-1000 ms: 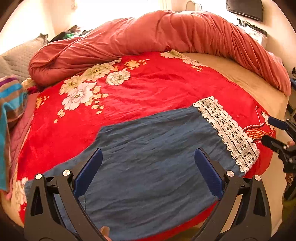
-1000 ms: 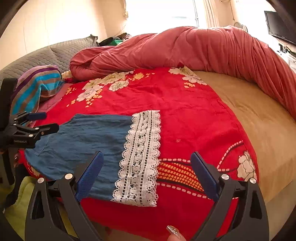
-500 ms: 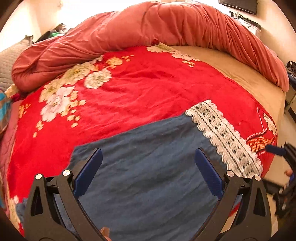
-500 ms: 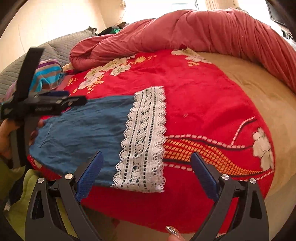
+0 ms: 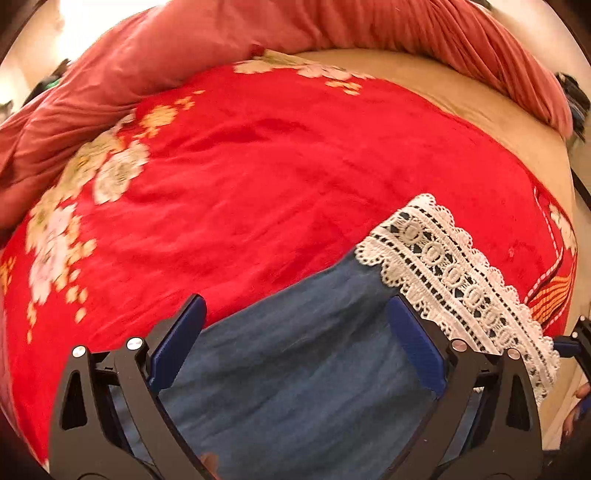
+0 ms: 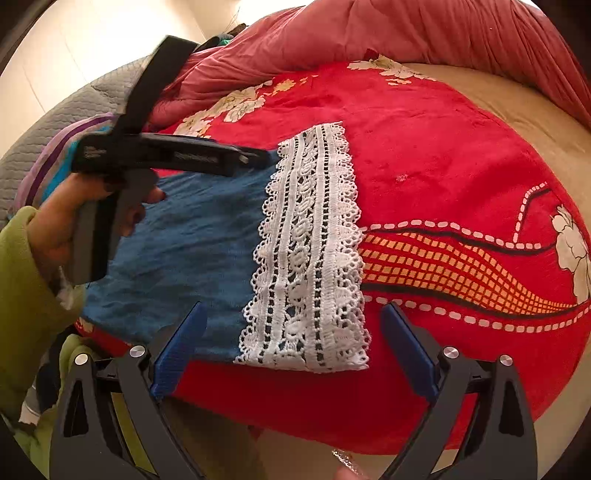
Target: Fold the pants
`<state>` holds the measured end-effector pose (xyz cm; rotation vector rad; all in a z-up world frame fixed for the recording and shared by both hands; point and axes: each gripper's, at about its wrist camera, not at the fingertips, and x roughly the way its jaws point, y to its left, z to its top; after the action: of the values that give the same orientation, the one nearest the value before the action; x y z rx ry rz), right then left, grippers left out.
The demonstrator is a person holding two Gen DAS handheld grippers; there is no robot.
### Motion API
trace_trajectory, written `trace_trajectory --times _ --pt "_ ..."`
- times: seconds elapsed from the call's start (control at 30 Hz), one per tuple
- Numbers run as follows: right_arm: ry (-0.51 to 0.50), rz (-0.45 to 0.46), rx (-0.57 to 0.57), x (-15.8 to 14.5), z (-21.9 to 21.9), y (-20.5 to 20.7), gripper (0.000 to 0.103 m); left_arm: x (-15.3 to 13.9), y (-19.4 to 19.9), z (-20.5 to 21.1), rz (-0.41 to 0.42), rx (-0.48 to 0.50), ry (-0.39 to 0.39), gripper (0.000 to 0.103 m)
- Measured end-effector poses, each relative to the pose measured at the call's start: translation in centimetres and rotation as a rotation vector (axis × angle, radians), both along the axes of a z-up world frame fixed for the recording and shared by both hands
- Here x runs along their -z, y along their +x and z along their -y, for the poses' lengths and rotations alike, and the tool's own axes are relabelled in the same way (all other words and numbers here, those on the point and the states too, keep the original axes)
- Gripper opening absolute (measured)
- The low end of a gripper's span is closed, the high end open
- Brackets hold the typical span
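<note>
Your blue pants (image 6: 192, 251) lay flat on the red floral blanket (image 6: 424, 166) at the near edge of the bed (image 6: 524, 110), their white lace hem (image 6: 310, 258) at the right end. The near corner of the lace sat just back from the blanket's near edge. Your left hand-held gripper (image 5: 295, 347) hovered over the blue cloth with its fingers spread wide and nothing between them; the right-wrist view showed it reaching across the far edge of the pants toward the lace. Your right hand-held gripper (image 6: 291, 347) was also wide open and empty, its fingers straddling the near end of the lace. To the right and far side, bare red blanket and tan sheet (image 5: 480, 96) lay open up to the rolled pink duvet (image 5: 332, 26).
</note>
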<state>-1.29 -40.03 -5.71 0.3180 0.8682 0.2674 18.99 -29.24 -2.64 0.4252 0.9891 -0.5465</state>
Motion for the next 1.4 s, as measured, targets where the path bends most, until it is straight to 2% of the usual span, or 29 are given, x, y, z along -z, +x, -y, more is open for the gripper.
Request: trace_trajectory --times 0.07,0.13,0.23,0.3,0.37,0.4,0.43,0.47,0.5,0.6,0.77,0.9,1.13,1.3,1.4 --pt "0.052 0.001 -0.002 0.1 0.2 0.4 0.089 1.0 0.5 0.1 -0.031 0.028 -0.005 0.088" --pt "0.055 0.002 -0.007 0.2 0.0 0.7 0.087 1.7 1.1 -0.1 -0.062 0.035 -0.016 0.087" --pt "0.054 0.015 -0.019 0.1 -0.5 1.3 0.083 2.1 1.7 -0.7 -0.101 0.034 -0.075 0.082" --pt "0.047 0.023 -0.02 0.1 -0.8 1.8 0.074 2.0 1.7 -0.9 -0.115 0.048 -0.099 0.07" --pt "0.043 0.029 -0.009 0.1 -0.8 2.4 0.063 1.8 1.3 -0.5 -0.127 0.078 -0.117 0.044" --pt "0.045 0.03 -0.011 0.2 -0.8 2.5 0.058 1.7 1.1 -0.3 -0.131 0.089 -0.122 0.037" --pt "0.038 0.03 -0.01 0.2 -0.8 2.7 0.053 1.6 0.8 0.0 -0.136 0.102 -0.124 0.024" --pt "0.036 0.032 -0.011 0.2 -0.8 2.7 0.045 1.5 0.6 0.1 -0.135 0.108 -0.123 0.016" --pt "0.036 0.032 -0.018 0.1 -0.8 2.9 0.035 1.4 0.2 0.4 -0.122 0.114 -0.111 0.015" --pt "0.046 0.032 -0.045 -0.1 -0.9 3.0 0.022 1.3 0.0 0.0 -0.107 0.111 -0.123 0.011" --pt "0.038 0.081 -0.1 -2.3 -2.3 2.8 0.02 0.3 0.2 -1.9 -0.115 0.108 -0.212 0.005" --pt "0.025 0.124 -0.16 -4.2 -4.5 3.0 0.02 -2.0 0.5 -5.1 -0.112 0.057 -0.339 0.005" --pt "0.002 0.19 -0.309 -7.3 -10.7 4.0 0.02 -5.0 -0.2 -10.5 -0.054 -0.013 -0.433 0.005" --pt "-0.029 0.183 -0.385 -7.6 -15.0 5.0 0.02 -4.3 -0.6 -15.4 -0.045 -0.095 -0.484 0.005" --pt "-0.045 0.149 -0.43 -7.0 -17.8 5.9 0.02 -3.1 -0.5 -19.1 -0.063 -0.177 -0.514 0.01"
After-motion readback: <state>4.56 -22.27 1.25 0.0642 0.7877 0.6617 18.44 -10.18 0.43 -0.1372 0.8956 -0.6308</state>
